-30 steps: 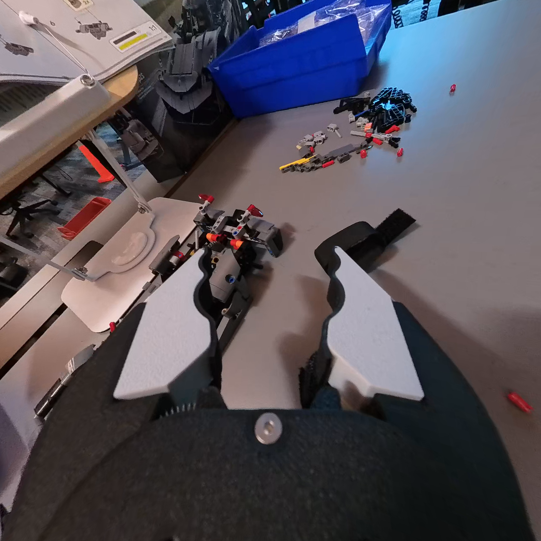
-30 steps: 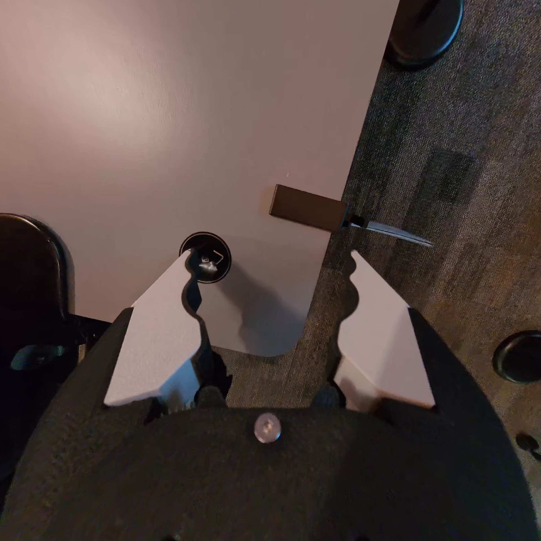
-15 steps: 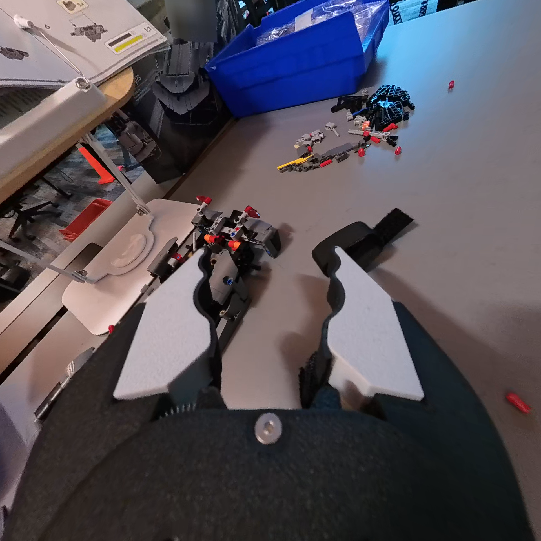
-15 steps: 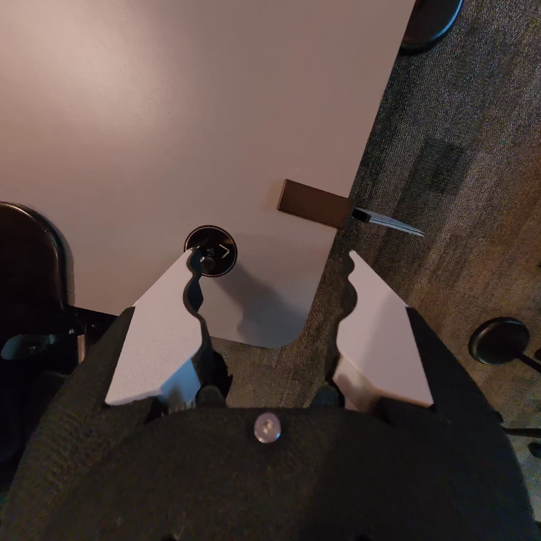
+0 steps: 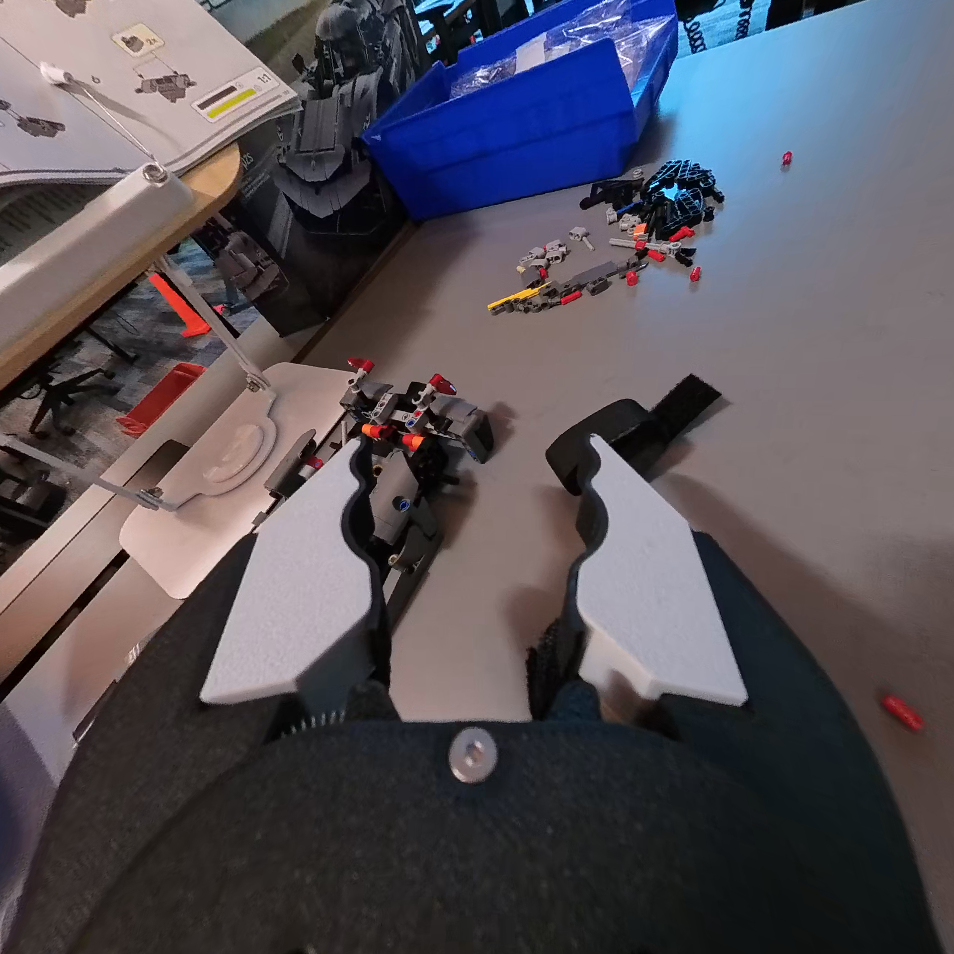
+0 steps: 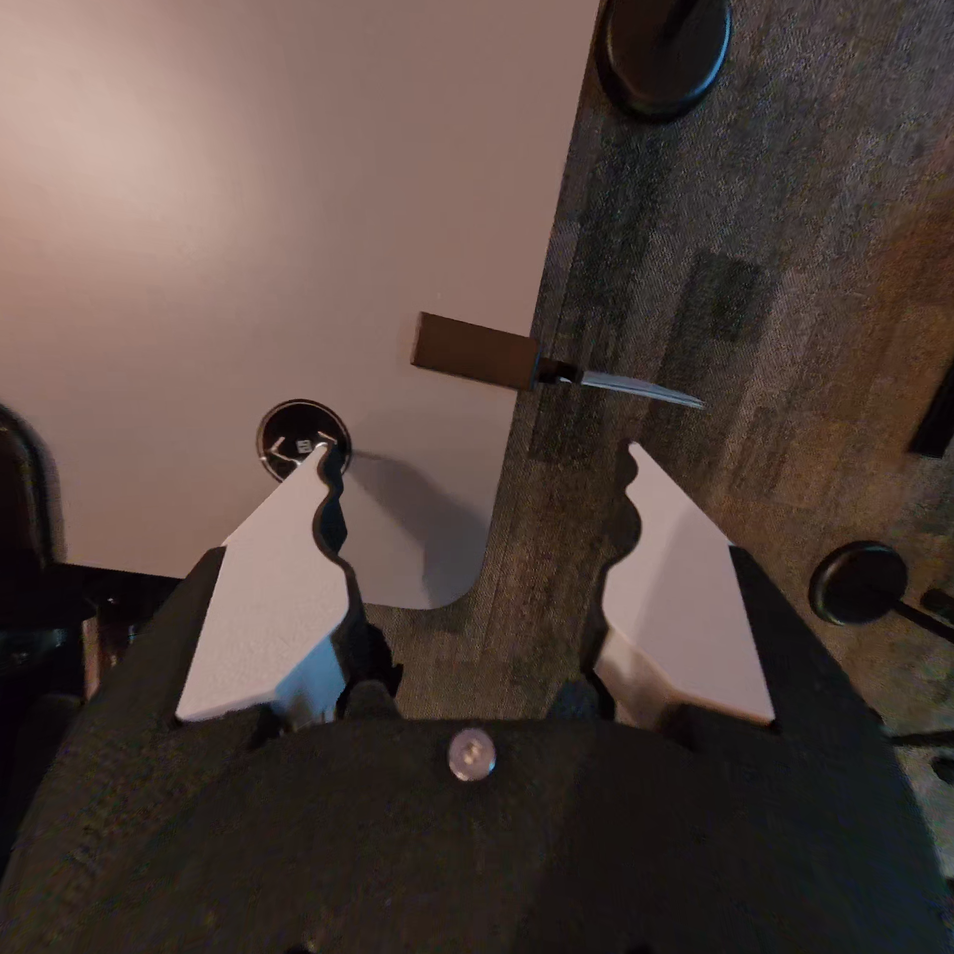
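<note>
Brick model (image 5: 413, 454) is lying on the table (image 5: 774, 387) beside the left gripper (image 5: 475, 454) fingers' left tip; we are finding both released, right gripper (image 6: 475, 454) hovering over a table corner.

Grey table (image 5: 774, 361), lit bluish at its far end and pinkish nearer; a wooden-edged desk (image 5: 206, 175) stands beside it at upper left, over patterned carpet (image 5: 88, 330) with a chair base (image 5: 57, 397) and an orange cone (image 5: 178, 307). In the right wrist view, a pale tabletop (image 6: 258, 206) with a rounded corner, warm and dim, carries a black round grommet (image 6: 289, 439) near the edge. Past it lies mottled grey-brown carpet (image 6: 774, 258) with dark round bases (image 6: 666, 57) (image 6: 857, 583).
</note>
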The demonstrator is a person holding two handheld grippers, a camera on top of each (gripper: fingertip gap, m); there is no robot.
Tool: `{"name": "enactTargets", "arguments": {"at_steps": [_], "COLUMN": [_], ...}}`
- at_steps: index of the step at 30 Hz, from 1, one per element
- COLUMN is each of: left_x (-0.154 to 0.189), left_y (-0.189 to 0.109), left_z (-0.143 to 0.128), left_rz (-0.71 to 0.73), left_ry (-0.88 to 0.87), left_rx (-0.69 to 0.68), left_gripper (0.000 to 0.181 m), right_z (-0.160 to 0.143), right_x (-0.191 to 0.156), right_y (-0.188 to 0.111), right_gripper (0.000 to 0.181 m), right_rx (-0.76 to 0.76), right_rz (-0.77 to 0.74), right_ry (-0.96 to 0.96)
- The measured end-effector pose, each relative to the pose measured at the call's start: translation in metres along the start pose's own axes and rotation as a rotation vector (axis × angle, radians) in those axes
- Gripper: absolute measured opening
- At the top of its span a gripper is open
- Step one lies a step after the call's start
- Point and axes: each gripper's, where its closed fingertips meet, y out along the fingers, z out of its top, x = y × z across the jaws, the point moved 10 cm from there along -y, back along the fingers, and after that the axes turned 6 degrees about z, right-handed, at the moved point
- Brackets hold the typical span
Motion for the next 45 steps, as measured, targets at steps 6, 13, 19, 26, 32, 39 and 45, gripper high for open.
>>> {"name": "enactTargets", "arguments": {"at_steps": [6, 13, 19, 26, 32, 39, 45], "left_x": [-0.001, 0.000, 0.000, 0.000, 0.003, 0.002, 0.003], "left_y": [0.002, 0.003, 0.004, 0.005, 0.003, 0.007, 0.007], "left_z": [-0.003, -0.005, -0.006, -0.006, -0.004, -0.007, -0.008], "left_rz": [-0.002, -0.002, -0.007, -0.006, 0.006, 0.023, 0.035], "left_ry": [-0.009, -0.005, -0.013, -0.011, -0.007, -0.025, -0.024], "left_rx": [-0.008, -0.013, -0.017, -0.019, -0.024, -0.035, -0.028], "left_gripper": [0.080, 0.080, 0.080, 0.080, 0.080, 0.080, 0.079], "right_z": [0.000, -0.001, 0.002, 0.005, 0.005, 0.006, 0.005], "right_x": [0.005, 0.004, 0.003, -0.001, -0.004, -0.006, -0.006], "right_y": [0.001, 0.003, 0.004, 0.003, 0.003, 0.005, 0.010], "right_gripper": [0.101, 0.109, 0.111, 0.105, 0.100, 0.099, 0.098], "right_rx": [-0.025, -0.038, -0.034, -0.061, -0.067, -0.076, -0.072], "right_rz": [-0.018, 0.011, 0.006, -0.005, -0.013, -0.030, -0.026], "right_ry": [0.015, 0.013, 0.013, 0.004, -0.006, -0.023, -0.023]}}
